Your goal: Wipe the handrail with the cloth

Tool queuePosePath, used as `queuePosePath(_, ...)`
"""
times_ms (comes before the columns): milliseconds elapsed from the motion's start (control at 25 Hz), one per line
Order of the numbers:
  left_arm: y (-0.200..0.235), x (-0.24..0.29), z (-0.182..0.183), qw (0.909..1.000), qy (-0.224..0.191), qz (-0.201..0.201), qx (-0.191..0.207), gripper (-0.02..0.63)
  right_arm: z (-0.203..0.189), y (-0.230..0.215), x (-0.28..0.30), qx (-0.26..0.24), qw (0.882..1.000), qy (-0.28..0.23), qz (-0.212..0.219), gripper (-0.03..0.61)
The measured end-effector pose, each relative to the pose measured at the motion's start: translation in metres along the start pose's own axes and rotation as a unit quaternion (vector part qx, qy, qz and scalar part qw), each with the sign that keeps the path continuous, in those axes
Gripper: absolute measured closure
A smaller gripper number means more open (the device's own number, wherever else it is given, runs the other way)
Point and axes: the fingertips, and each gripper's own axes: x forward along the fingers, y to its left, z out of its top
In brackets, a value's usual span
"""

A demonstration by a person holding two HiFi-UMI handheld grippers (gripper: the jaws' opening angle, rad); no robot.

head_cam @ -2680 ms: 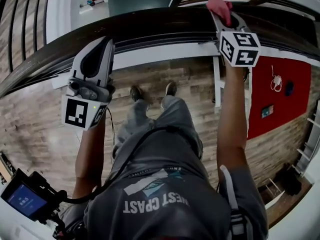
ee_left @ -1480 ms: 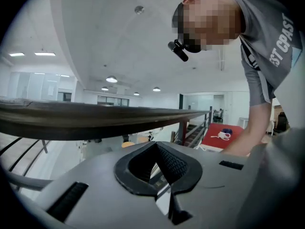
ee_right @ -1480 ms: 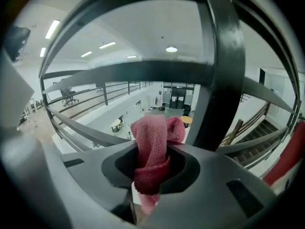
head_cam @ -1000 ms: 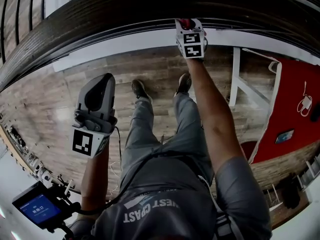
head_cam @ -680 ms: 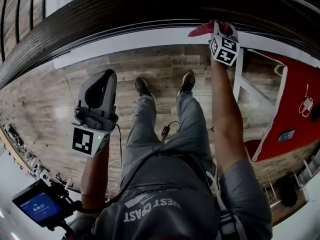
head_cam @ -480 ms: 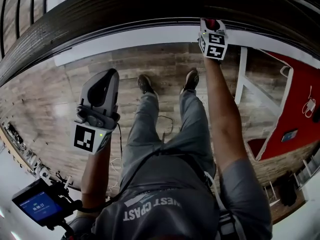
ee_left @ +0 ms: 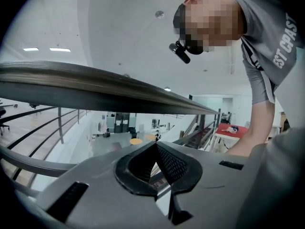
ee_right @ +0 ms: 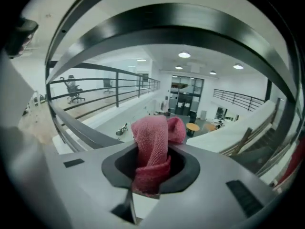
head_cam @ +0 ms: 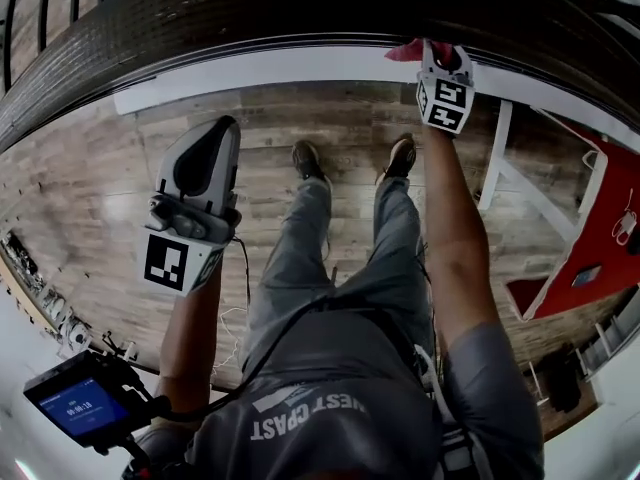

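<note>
Right gripper (head_cam: pixel 441 48) pinches cloth (ee_right: pixel 151 149) at handrail (head_cam: pixel 250 18); left gripper (head_cam: pixel 222 128) closed; red table (head_cam: pixel 605 238) nearby.

Wood-plank floor (head_cam: pixel 90 198), red table (head_cam: pixel 600 218).

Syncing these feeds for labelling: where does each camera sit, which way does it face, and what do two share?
Head view: on the person's head, facing steeply down past the handrail to the floor; shows torso, legs, left tongs, right tongs.
Left gripper view: on the left tongs, facing up at the handrail's underside; shows shut empty jaws, the person's shirt.
Right gripper view: on the right tongs, facing the handrail; jaws shut on the pink cloth.
Shared: head and right gripper views show the cloth.
</note>
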Motion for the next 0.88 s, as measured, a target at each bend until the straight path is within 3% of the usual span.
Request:
queuePosePath(40, 0.003, -0.005, 0.0, 1.0, -0.002, 0.003, -0.001, 0.609, -0.006, -0.017, -0.006, 0.006, 1.0, 0.0, -0.018, 0.5)
queuePosePath(120, 0.01, -0.013, -0.006, 0.9999, 0.006, 0.014, -0.003, 0.609, -0.002, -0.004, -0.009, 0.006, 1.0, -0.009, -0.015, 0.502)
queuePosePath(240, 0.015, -0.019, -0.012, 0.9998, 0.011, 0.013, -0.004, 0.607, 0.019, 0.104, 0.004, -0.01, 0.997, -0.038, 0.073, 0.503)
queuePosePath(360, 0.011, -0.017, -0.014, 0.9998, 0.017, 0.004, 0.013, 0.607, 0.028, 0.197, 0.009, -0.045, 0.984, -0.043, 0.165, 0.503)
queuePosePath(400, 0.01, -0.014, -0.011, 0.9998, 0.015, 0.004, 0.015, 0.607, 0.029, 0.202, 0.006, -0.048, 0.983, -0.043, 0.17, 0.503)
queuePosePath(480, 0.01, -0.01, -0.005, 0.9998, 0.008, 0.007, 0.016, 0.607, 0.023, 0.168, -0.005, -0.036, 0.99, -0.044, 0.131, 0.503)
queuePosePath(600, 0.011, -0.009, -0.002, 0.9997, 0.003, 0.005, 0.023, 0.607, -0.012, 0.056, -0.02, -0.007, 0.999, -0.029, 0.017, 0.503)
queuePosePath(680, 0.01, -0.009, -0.005, 0.9996, 0.008, 0.001, 0.029, 0.607, -0.031, 0.005, -0.023, 0.008, 1.0, -0.013, -0.024, 0.503)
queuePosePath(760, 0.007, -0.006, -0.01, 0.9996, 0.017, 0.001, 0.022, 0.607, -0.017, 0.013, -0.019, 0.017, 1.0, -0.012, -0.013, 0.503)
queuePosePath(880, -0.001, 0.014, -0.012, 0.9995, 0.03, -0.006, 0.008, 0.607, 0.007, 0.104, 0.004, -0.004, 0.997, -0.017, 0.074, 0.503)
